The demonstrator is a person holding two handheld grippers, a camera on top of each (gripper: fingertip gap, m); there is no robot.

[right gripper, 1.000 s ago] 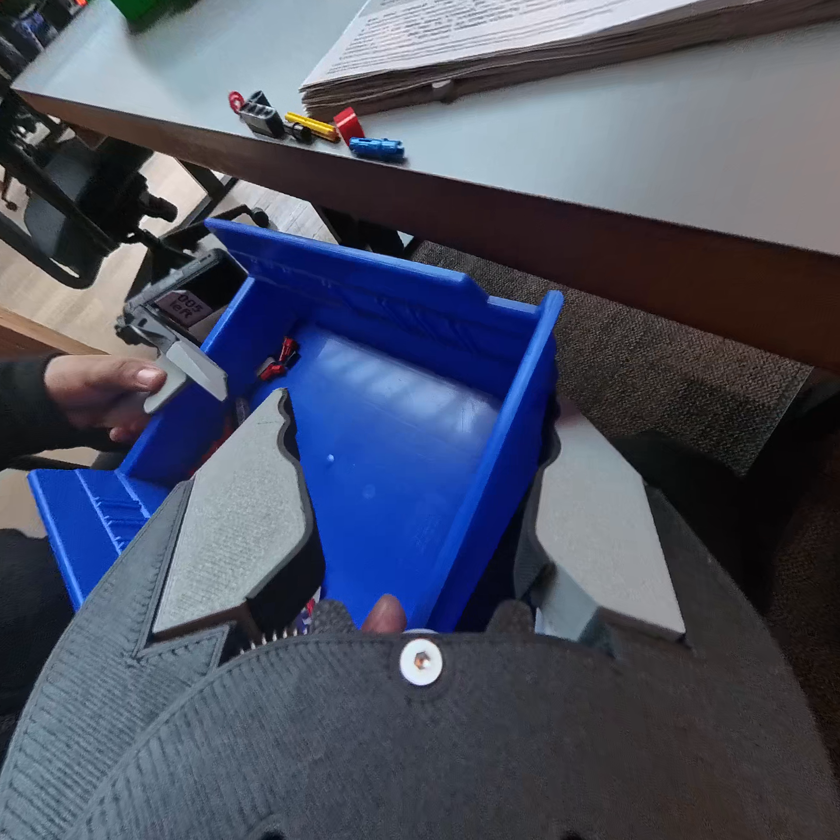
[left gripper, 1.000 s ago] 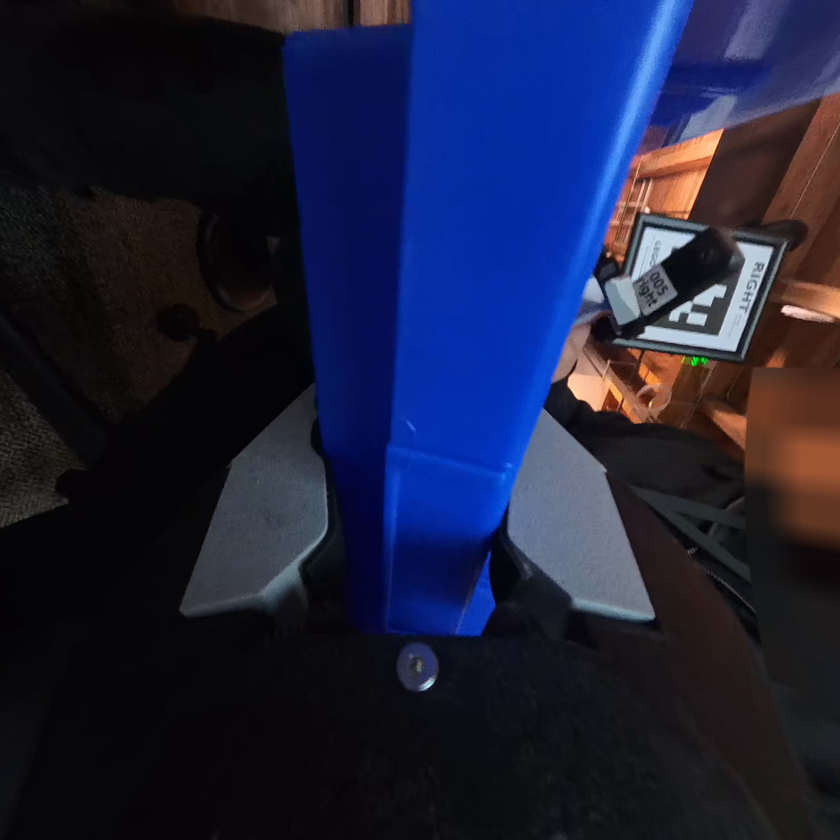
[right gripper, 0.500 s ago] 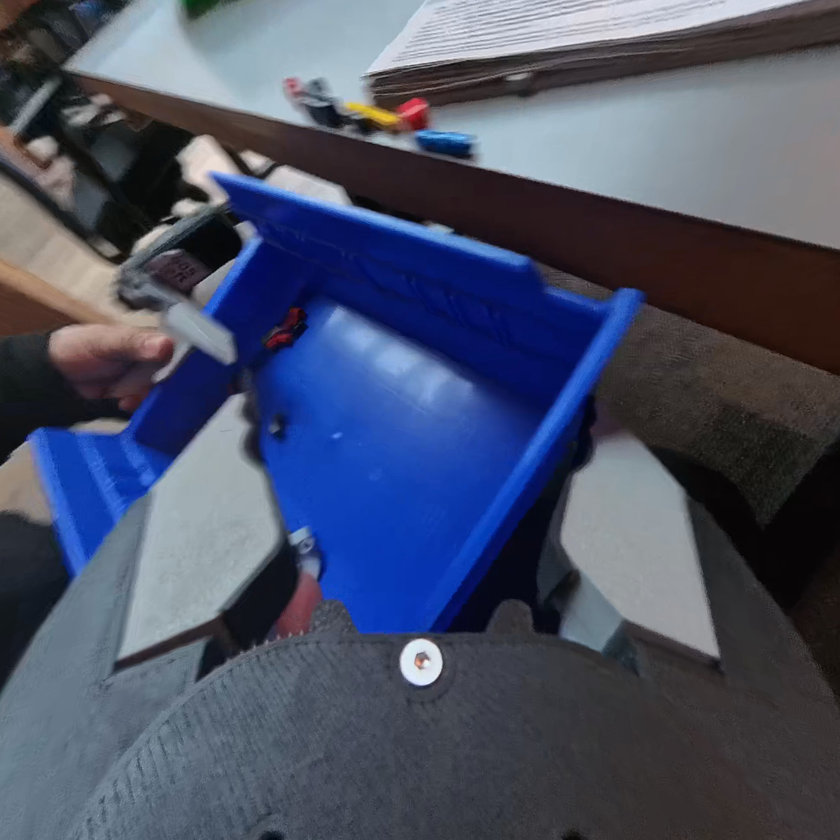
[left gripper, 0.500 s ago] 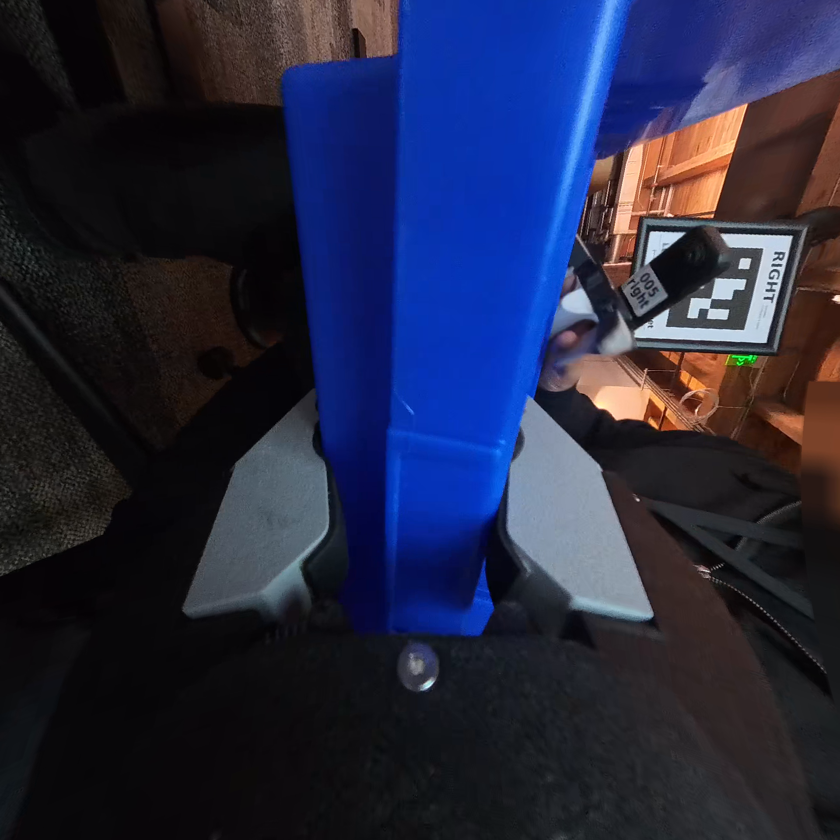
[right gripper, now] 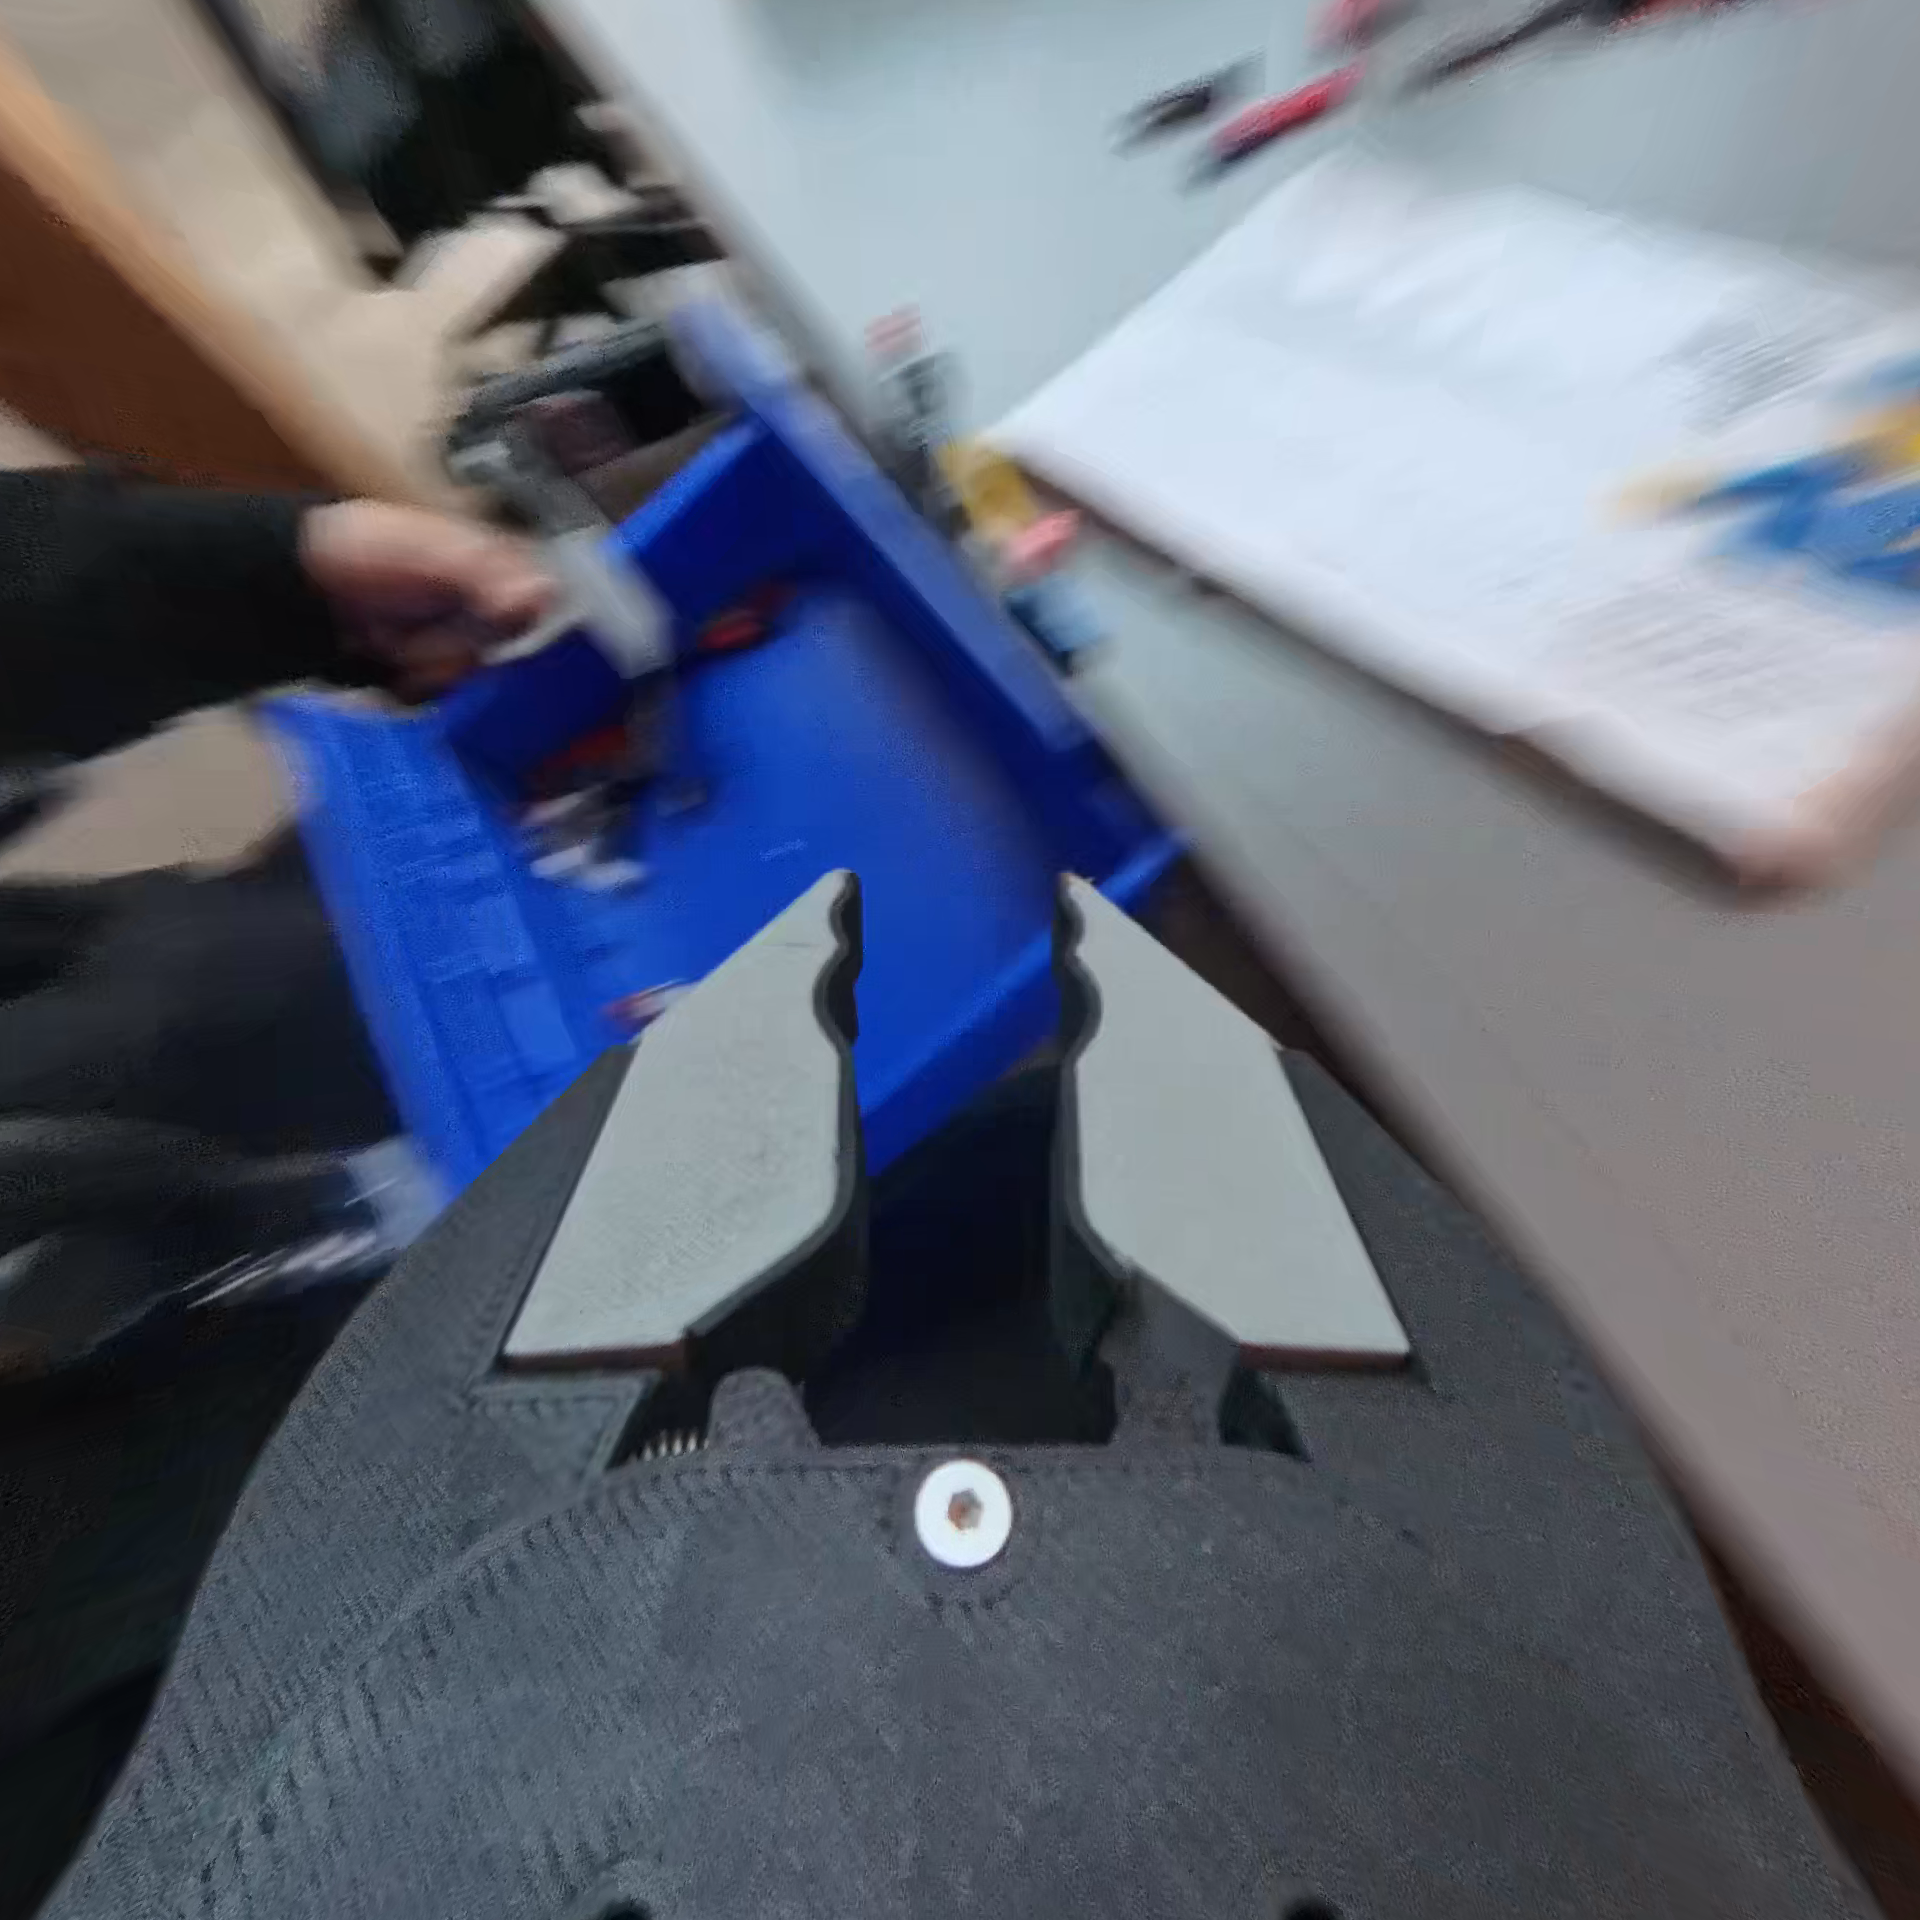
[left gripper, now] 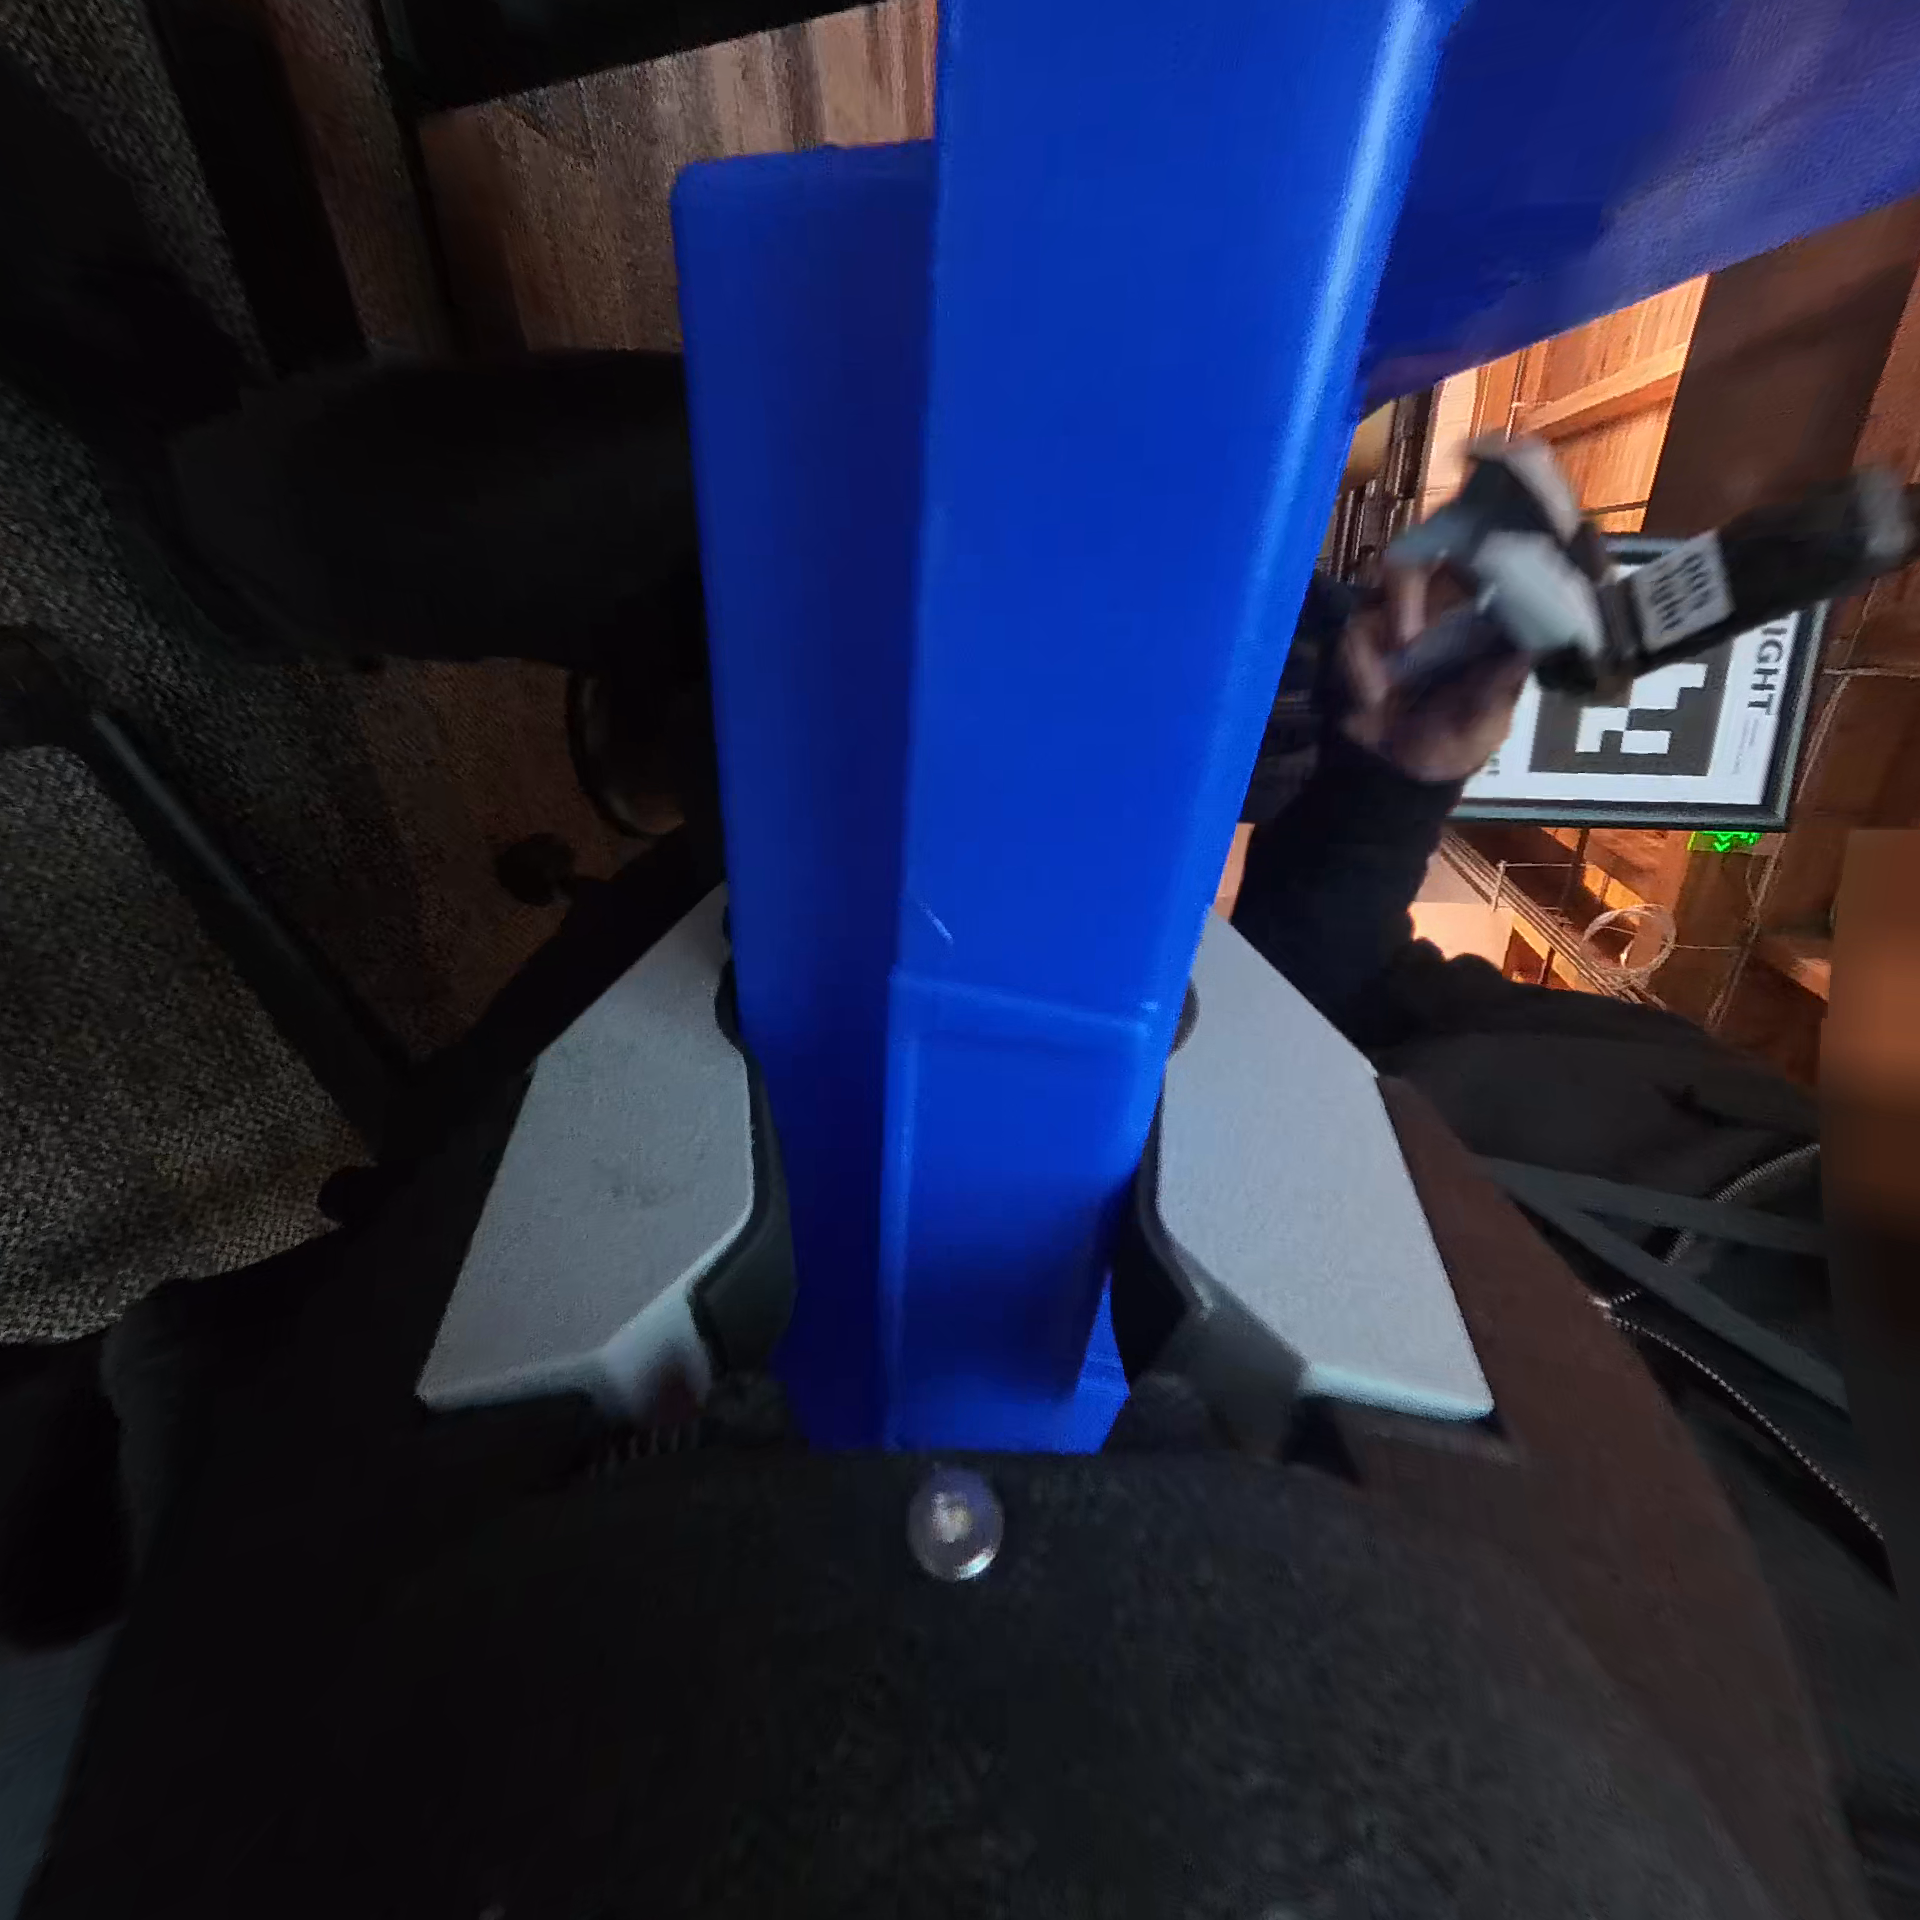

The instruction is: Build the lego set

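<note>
A blue plastic bin (left gripper: 1039,623) fills the left wrist view. My left gripper (left gripper: 961,935) is shut on its wall, and the wall runs up between the two grey fingers. In the right wrist view the bin (right gripper: 883,790) hangs beside the table edge with several small red and black lego pieces (right gripper: 613,769) inside, all blurred. My right gripper (right gripper: 958,899) is clear of the bin, open with a narrow gap and empty. It also shows blurred in the left wrist view (left gripper: 1507,592). The left gripper (right gripper: 592,582) shows at the bin's far wall, held by a hand.
A grey table (right gripper: 1507,1091) lies to the right with an open instruction booklet (right gripper: 1455,468) on it. Loose lego pieces sit beyond the booklet (right gripper: 1278,104) and near the table edge (right gripper: 997,488). A framed marker board (left gripper: 1662,727) stands behind. Carpet and chair legs lie below.
My right gripper has let go of the bin wall, pulled back and up, and its jaws have narrowed. The left gripper still holds the bin. The right view has swung toward the table.
</note>
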